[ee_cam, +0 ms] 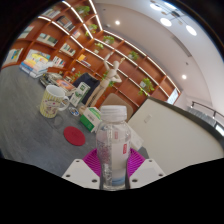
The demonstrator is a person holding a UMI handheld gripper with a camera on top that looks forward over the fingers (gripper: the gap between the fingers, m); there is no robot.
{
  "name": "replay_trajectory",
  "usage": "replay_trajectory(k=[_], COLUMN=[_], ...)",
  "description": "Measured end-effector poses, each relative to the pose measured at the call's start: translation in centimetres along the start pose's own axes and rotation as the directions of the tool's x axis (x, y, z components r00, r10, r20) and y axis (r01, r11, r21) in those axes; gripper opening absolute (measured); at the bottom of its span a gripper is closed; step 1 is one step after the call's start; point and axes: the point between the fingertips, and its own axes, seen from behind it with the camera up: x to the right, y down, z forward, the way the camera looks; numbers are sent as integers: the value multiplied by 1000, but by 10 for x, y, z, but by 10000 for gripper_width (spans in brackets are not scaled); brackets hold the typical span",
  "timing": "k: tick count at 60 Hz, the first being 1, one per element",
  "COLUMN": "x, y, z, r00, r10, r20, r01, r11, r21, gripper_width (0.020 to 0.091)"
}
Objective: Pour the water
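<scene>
Bookshelves (75, 35) with lit shelves run along the far wall of a large room, and a grey table (25, 110) stands below the tongs. Between the two fingers of the gripper (113, 165) stands a clear water bottle (114, 140) with a white cap; it is upright and its long axis goes straight up. Both pink pads (95, 160) seem to press on its lower body, so I judge the tongs are closed on the bottle and it is lifted from the table. Ahead and to the left, near the table's middle, stands a pale cup (53, 100), well apart from the bottle. A red round coaster (72, 133) lies between cup and bottle. For pouring, the bottle's mouth must probably travel left and forward to the cup. The cap looks to be in place.
</scene>
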Motion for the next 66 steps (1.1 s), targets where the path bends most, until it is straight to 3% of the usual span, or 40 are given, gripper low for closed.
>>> replay_trajectory(k=[8,18,29,42,57,66], x=[-21,-43,-57,-77,-75,-66], y=[-47,-105,-143,-158,-165,-159], z=[30,57,85,95,98,87], r00=[937,723,427,189,127,399], r10=[-348,-682,-888,-966,-974,-900], r20=[-31,-110,-170,-178,-190,-173], r01=[348,685,895,974,982,909], r11=[937,729,442,207,150,413], r21=[-6,-16,-61,-91,-115,-50], gripper_width=[319,320,318,317,321,321])
